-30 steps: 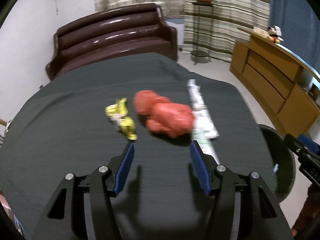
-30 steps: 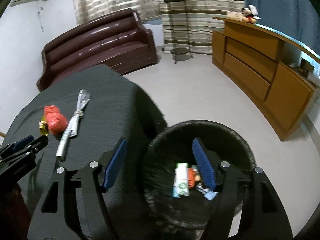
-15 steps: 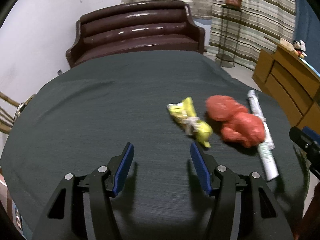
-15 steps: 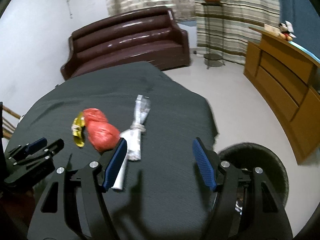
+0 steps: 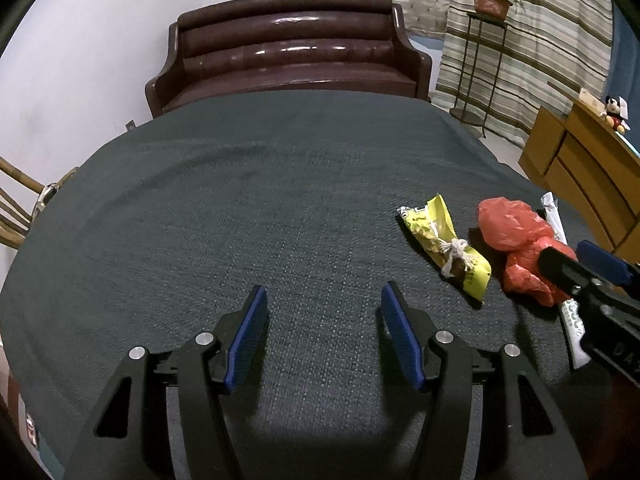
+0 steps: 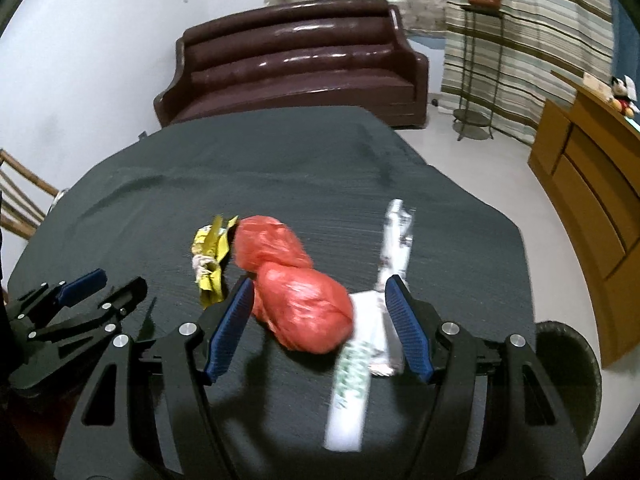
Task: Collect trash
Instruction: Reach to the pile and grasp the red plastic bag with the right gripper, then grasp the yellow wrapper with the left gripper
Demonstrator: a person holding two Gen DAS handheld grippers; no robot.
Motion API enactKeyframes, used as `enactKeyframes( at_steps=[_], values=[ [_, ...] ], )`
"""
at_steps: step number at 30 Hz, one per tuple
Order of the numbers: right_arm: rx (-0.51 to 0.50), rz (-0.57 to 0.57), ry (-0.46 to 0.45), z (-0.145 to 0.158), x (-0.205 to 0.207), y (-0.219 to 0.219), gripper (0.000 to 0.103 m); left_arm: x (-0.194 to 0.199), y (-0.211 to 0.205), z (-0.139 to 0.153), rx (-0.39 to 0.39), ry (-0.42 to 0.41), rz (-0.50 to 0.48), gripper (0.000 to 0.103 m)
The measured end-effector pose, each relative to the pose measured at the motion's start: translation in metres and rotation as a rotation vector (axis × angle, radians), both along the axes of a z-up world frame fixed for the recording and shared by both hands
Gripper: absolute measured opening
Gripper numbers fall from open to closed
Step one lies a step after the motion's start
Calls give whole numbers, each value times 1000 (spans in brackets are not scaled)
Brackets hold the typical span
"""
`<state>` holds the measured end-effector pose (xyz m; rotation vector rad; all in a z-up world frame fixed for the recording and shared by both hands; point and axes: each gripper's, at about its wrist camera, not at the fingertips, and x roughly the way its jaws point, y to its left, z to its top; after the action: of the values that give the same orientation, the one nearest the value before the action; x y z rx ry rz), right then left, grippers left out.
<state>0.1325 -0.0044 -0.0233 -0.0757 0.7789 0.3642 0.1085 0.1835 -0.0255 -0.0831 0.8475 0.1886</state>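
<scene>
A crumpled red plastic bag [image 6: 296, 288] lies on the dark tablecloth [image 6: 280, 168]. A yellow knotted wrapper [image 6: 210, 258] lies to its left and a long white-and-silver wrapper [image 6: 372, 320] to its right. My right gripper [image 6: 318, 300] is open, with the red bag and the white wrapper between its fingers. My left gripper [image 5: 322, 312] is open and empty over bare cloth, left of the trash. The left wrist view shows the yellow wrapper [image 5: 448, 246], the red bag [image 5: 516, 248] and the right gripper [image 5: 592, 276] at the right.
A black trash bin [image 6: 572, 368] stands on the floor at the table's right edge. A brown leather sofa [image 6: 296, 60] is behind the table. A wooden cabinet [image 6: 592, 184] is at the right, a plant stand [image 6: 478, 60] near the curtains and a wooden chair [image 6: 20, 200] at the left.
My right gripper has swung from above the bin to the table and now straddles the red bag. My left gripper has shifted left, away from the trash. Both stayed open.
</scene>
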Motion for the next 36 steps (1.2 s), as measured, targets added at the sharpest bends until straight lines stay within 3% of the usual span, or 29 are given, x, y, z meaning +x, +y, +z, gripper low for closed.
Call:
enactKeyframes(
  at_steps=[5, 7, 10, 16, 27, 36],
  values=[
    [-37, 27, 31, -7, 7, 16, 65, 1, 2, 0, -13, 3, -7, 59],
    [-54, 29, 35, -9, 9, 20, 55, 1, 2, 0, -15, 2, -9, 59],
    [-70, 31, 29, -11, 8, 25, 50, 2, 3, 0, -18, 2, -12, 59],
    [-49, 20, 1, -3, 6, 19, 48, 4, -2, 0, -21, 1, -23, 59],
    [-4, -82, -60, 15, -3, -29, 48, 11, -30, 6, -15, -8, -83, 61],
    [13, -162, -52, 9, -2, -76, 48, 25, -51, 4, 4, -4, -107, 61]
  ],
)
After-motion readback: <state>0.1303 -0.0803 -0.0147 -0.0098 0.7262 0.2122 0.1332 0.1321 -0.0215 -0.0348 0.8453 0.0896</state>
